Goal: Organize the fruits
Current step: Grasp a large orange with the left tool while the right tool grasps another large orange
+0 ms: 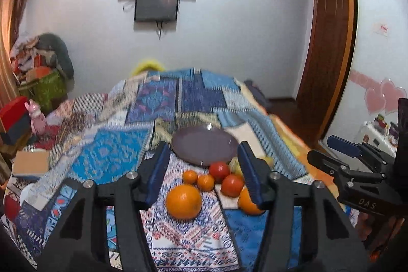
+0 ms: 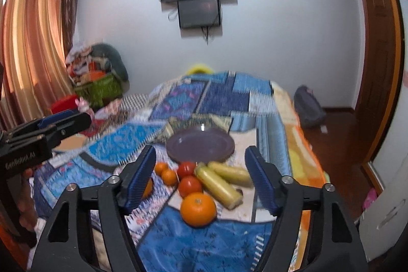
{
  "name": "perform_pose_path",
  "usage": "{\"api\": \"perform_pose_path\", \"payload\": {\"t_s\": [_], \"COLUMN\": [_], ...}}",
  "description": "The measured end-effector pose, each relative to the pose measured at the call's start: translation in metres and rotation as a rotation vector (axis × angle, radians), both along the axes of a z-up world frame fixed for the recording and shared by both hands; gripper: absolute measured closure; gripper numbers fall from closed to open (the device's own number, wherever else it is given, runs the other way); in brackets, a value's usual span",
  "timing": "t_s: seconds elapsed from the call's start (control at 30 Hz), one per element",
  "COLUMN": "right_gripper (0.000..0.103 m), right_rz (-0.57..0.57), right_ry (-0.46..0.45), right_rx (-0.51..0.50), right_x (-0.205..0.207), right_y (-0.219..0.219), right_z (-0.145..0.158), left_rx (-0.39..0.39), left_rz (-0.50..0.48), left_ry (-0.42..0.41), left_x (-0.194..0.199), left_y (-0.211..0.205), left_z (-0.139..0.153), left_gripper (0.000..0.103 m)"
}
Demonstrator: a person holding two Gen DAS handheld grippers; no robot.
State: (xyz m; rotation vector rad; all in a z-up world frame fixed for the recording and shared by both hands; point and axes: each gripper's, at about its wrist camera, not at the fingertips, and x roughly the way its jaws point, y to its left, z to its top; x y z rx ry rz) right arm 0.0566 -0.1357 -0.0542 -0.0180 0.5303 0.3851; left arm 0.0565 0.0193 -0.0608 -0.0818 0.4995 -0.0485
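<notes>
Fruit lies on a patterned blue bedspread in front of an empty purple plate (image 1: 202, 145) (image 2: 200, 145). A large orange (image 1: 183, 201) is nearest in the left wrist view; another large orange (image 2: 198, 208) is nearest in the right wrist view. Two small tangerines (image 1: 198, 179) (image 2: 165, 172), two red tomatoes (image 1: 225, 177) (image 2: 188, 179) and two yellow corn cobs (image 2: 224, 181) lie between them and the plate. My left gripper (image 1: 204, 172) is open and empty above the fruit. My right gripper (image 2: 202, 176) is open and empty too.
The bedspread (image 2: 219, 93) covers a bed that drops off at the right to a wooden floor (image 2: 339, 134) with a grey bag (image 2: 307, 106). Boxes and clutter (image 1: 38, 83) stand at the left. A book (image 1: 30, 162) lies on the bed's left side.
</notes>
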Motion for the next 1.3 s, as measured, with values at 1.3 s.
{"api": "perform_pose_path", "payload": {"t_s": [1.3], "right_gripper": [0.039], "right_rz": [0.114], "right_ry": [0.445], "right_rx": [-0.057], "right_x": [0.073], "right_y": [0.023], "right_z": [-0.126], "left_rx": [-0.088], "left_rz": [-0.045], "left_ry": [0.466], "left_x": [0.109], "left_y": [0.024], "left_z": [-0.163], "left_gripper": [0.038]}}
